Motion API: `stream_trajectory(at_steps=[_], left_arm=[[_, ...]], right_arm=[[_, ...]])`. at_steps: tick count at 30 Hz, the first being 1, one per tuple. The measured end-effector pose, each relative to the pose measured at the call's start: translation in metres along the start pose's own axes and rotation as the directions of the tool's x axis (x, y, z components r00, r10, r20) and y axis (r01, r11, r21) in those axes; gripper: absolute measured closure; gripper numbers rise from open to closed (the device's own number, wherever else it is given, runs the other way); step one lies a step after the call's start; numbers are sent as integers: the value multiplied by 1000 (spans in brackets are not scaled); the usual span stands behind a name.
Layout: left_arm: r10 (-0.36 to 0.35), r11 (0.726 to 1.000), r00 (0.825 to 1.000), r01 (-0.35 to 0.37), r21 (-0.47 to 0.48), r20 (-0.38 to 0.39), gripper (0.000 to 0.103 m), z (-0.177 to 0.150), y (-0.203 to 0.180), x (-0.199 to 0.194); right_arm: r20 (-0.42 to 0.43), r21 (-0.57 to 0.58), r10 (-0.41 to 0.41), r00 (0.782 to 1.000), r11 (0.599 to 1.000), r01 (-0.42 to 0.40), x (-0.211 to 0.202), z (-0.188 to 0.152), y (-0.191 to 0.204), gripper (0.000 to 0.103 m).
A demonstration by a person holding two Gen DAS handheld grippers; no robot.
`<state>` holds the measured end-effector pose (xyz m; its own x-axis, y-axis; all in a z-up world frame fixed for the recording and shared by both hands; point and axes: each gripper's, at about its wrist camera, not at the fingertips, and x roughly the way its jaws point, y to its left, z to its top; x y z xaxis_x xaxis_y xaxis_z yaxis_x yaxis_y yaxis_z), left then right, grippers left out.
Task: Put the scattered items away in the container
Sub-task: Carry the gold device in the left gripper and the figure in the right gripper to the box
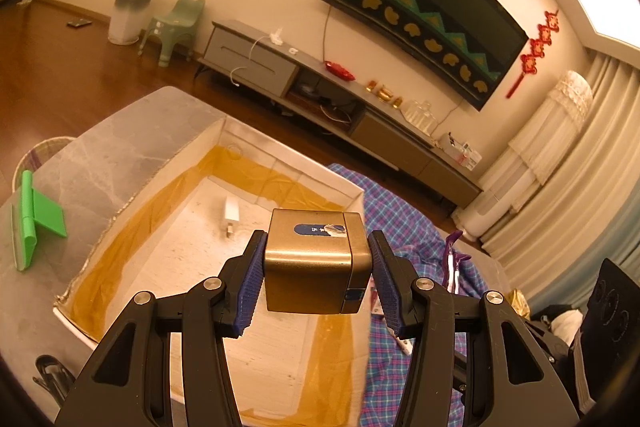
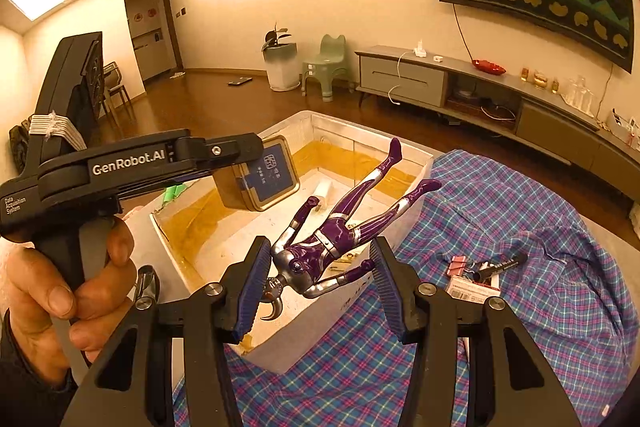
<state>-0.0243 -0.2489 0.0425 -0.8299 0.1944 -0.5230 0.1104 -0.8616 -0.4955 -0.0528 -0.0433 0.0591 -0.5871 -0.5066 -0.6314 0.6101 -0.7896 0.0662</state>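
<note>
A grey marble-patterned counter (image 1: 120, 155) stands in a living room with dark wooden flooring, a long grey TV cabinet (image 2: 460, 87) against the far wall and a wall-mounted television (image 1: 424, 11) above it. On the counter sits a white rectangular foam box (image 2: 404, 223) lined with yellowish film, open at the top; a small white charger plug (image 1: 231, 213) lies on its floor. A blue-and-pink plaid cloth (image 2: 520, 227) spreads beside the box's right wall, carrying a pink binder clip (image 2: 460, 264) and a black marker (image 2: 502, 265). A green plastic stand (image 1: 34, 215) rests on the bare counter left of the box. The left tongs (image 1: 318, 263) pinch a square golden tin with a blue label (image 1: 316, 263), held above the box's interior. The right tongs (image 2: 318, 283) grip a purple-and-silver action figure (image 2: 340, 227) by its head and arm, legs pointing out over the box's near corner. The box's rim lies below both loads, and the space above the open box is unobstructed.
</note>
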Motion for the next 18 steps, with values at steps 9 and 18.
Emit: stream_trajectory(at_steps=[9, 18], left_arm=[[18, 999, 1000, -18, -47, 1, 50, 6, 20, 3], [35, 995, 999, -36, -94, -11, 50, 11, 37, 6]], right_arm=[[-26, -34, 15, 1000, 999, -15, 25, 11, 11, 50], [-71, -71, 16, 997, 997, -21, 52, 19, 20, 50]])
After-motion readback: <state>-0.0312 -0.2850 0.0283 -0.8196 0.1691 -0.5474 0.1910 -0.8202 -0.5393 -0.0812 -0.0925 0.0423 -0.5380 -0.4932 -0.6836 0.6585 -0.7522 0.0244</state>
